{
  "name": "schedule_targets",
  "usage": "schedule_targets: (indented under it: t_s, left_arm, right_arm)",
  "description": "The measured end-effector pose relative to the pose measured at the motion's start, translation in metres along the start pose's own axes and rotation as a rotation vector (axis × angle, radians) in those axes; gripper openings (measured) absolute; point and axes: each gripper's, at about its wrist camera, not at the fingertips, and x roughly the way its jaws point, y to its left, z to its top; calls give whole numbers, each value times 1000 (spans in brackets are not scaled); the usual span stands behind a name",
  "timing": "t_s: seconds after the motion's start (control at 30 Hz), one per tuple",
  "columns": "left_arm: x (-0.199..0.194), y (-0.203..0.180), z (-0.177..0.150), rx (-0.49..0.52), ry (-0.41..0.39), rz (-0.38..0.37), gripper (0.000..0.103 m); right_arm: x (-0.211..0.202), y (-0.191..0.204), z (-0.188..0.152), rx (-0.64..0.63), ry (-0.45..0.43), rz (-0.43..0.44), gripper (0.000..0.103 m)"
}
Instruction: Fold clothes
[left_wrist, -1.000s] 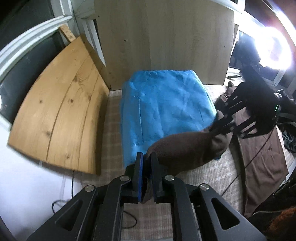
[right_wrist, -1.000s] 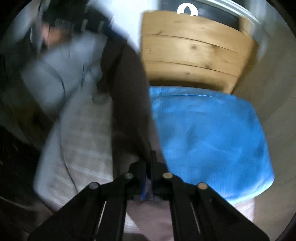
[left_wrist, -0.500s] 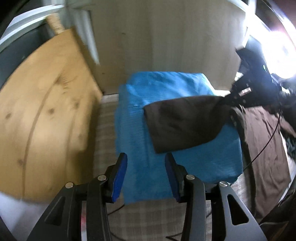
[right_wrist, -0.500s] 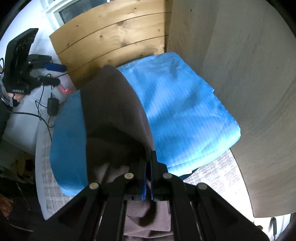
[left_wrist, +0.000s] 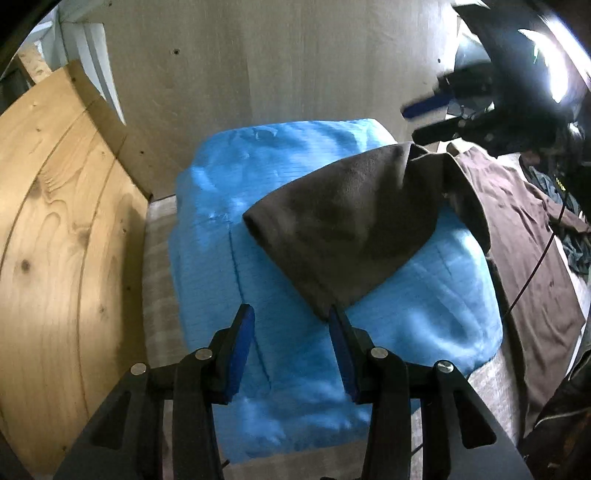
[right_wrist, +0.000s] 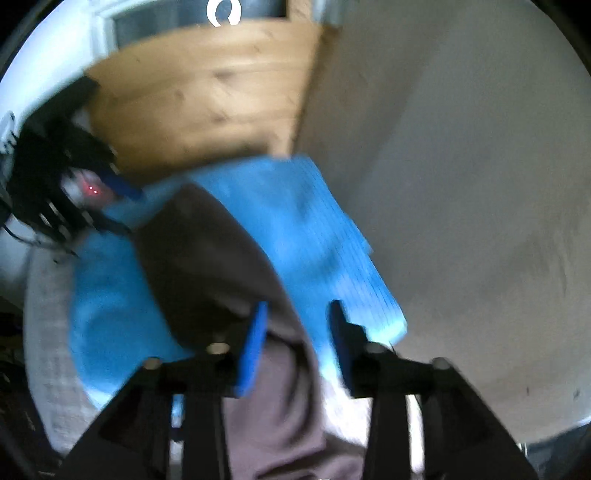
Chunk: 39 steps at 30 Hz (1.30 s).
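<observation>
Where wood panels (left_wrist: 66, 240) meet — blue pile (left_wrist: 295, 258) | brown cloth (left_wrist: 351, 221) | both hand-held grippers open, empty

black claw (left_wrist: 291, 332), blue pads (left_wrist: 242, 339), silver screws (left_wrist: 204, 354).

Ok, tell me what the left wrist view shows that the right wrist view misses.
Left wrist only: more brown fabric spread to the right of the blue folded garment, with a black cable over it. Right wrist only: a window at top. Both: brown cloth draped on the blue garment, pine board, and both the left gripper and right gripper open.
</observation>
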Motion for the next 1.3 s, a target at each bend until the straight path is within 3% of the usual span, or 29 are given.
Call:
schedule_targets:
  t_s: [0.1, 0.33, 0.4, 0.43, 0.47, 0.67, 0.8, 0.87, 0.9, 1.03, 1.13, 1.2, 1.23, 1.27, 1.3]
  left_arm:
    - [-5, 1, -7, -16, -12, -13, 40]
    - [-13, 1, -14, -23, -34, -24, 40]
    - [-15, 1, -14, -28, -43, -27, 40]
    - [-16, 1, -13, -25, -47, -27, 40]
    - [-16, 1, -12, -19, -50, -27, 40]
    - [-5, -6, 2, 35, -54, -56, 40]
    - [7, -7, 6, 58, -34, -69, 40]
    - [6, -6, 3, 51, -32, -91, 40]
    - [5, -5, 1, 50, -30, -81, 40]
    - [-5, 2, -15, 33, -17, -32, 40]
    - [-14, 11, -22, -8, -22, -24, 40]
    - [-17, 13, -22, -20, -25, -29, 40]
    - [-19, 11, -21, -16, -32, -35, 40]
    - [-20, 9, -20, -11, -40, -42, 40]
    - [-20, 6, -18, 0, -48, -54, 40]
  right_arm:
    - [15, 26, 27, -90, -11, 94, 45]
    - [92, 70, 46, -268, 125, 99, 45]
    - [92, 63, 45, -237, 122, 127, 34]
    - [89, 56, 44, -204, 115, 151, 6]
    - [86, 49, 43, -171, 108, 175, 0]
    - [76, 15, 44, -23, 70, 263, 0]
    - [77, 16, 43, -16, 86, 253, 5]
    - [78, 25, 42, -38, 112, 268, 29]
    - [77, 37, 41, -64, 115, 284, 33]
    - [75, 91, 38, -227, 110, 335, 42]
    - [91, 118, 37, -312, 128, 286, 43]
    - [98, 112, 41, -267, 128, 276, 31]
    - [101, 104, 44, -220, 129, 292, 13]
    - [102, 97, 47, -174, 126, 312, 5]
    - [99, 87, 48, -128, 115, 345, 5]
